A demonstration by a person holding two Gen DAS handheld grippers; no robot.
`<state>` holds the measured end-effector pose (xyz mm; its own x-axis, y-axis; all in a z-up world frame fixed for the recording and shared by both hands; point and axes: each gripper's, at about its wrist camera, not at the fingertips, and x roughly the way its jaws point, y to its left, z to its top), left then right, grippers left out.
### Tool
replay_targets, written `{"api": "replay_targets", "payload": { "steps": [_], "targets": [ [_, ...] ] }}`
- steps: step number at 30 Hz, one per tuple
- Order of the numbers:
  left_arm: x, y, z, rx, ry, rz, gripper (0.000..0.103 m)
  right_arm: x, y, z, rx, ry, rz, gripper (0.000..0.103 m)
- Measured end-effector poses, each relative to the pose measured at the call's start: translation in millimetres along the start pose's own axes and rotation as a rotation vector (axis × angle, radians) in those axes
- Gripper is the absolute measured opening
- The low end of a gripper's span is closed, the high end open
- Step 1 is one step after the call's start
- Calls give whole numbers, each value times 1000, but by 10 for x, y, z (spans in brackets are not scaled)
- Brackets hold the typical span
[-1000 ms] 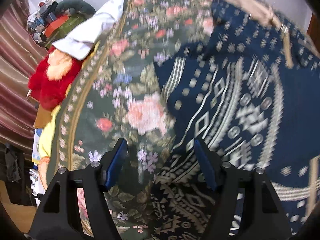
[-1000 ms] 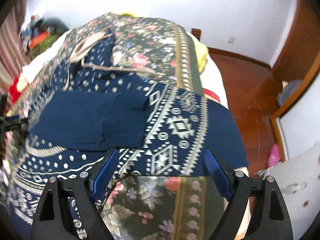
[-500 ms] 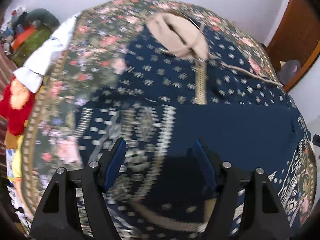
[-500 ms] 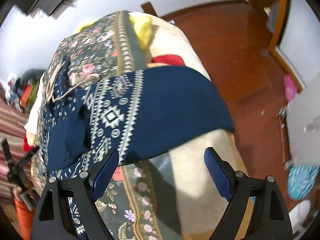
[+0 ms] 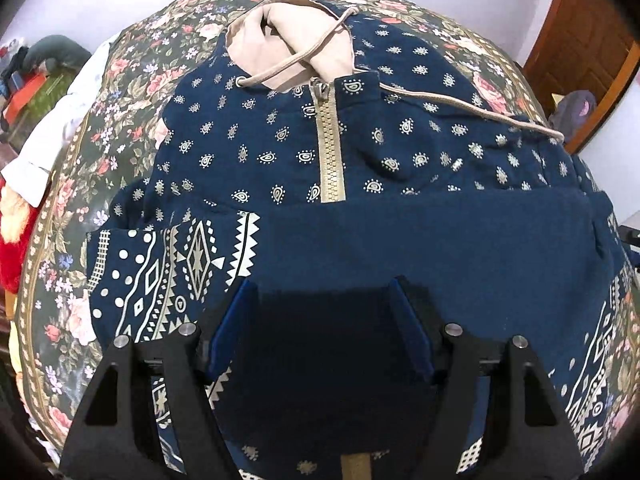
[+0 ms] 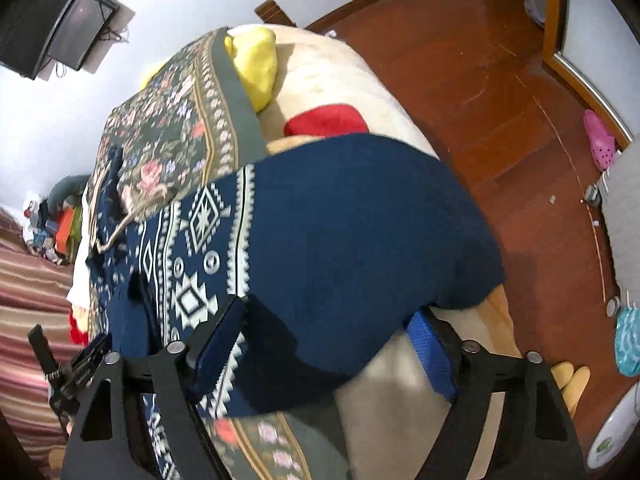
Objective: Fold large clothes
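Observation:
A navy hoodie (image 5: 400, 152) with a pale print, a beige zipper and a beige-lined hood lies spread on the floral bedspread (image 5: 132, 80). One patterned sleeve with a plain navy end (image 5: 440, 240) is folded across its chest. My left gripper (image 5: 322, 320) hovers open just over that sleeve, its pads apart and clear of the cloth. At the bed's edge, the other plain navy sleeve end (image 6: 360, 232) hangs over the mattress. My right gripper (image 6: 326, 344) straddles its lower edge, its jaws closing, with cloth between the pads and hiding the right fingertip.
A yellow cushion (image 6: 256, 64) and a red plush (image 6: 328, 120) lie on the bare mattress (image 6: 340, 76) beyond the sleeve. Wooden floor (image 6: 500, 100) with a pink shoe (image 6: 600, 140) lies to the right. A white shirt (image 5: 52, 140) and a pile of clutter (image 5: 36, 76) sit at the left.
The left gripper swept from the bedspread's left side over onto the hoodie's folded sleeve. The right gripper rolled and dropped to the sleeve end at the bed's edge, its jaws narrowing.

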<state>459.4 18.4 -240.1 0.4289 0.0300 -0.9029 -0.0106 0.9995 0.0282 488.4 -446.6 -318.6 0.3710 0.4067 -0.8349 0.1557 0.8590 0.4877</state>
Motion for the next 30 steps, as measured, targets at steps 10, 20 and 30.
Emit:
{"api": "replay_targets", "payload": {
  "steps": [10,20,30],
  "targets": [
    [-34,42,3,-15,-4,-5,70,-95,234,181,-108,-119,-108,10],
    [-473,158,-24,0,-98,11,70,-875,1159,84,-275,-283,28,6],
    [-846,420,-167,-27,-141,-16,70,-735,2423,-626,-556,-212,156,6]
  ]
}}
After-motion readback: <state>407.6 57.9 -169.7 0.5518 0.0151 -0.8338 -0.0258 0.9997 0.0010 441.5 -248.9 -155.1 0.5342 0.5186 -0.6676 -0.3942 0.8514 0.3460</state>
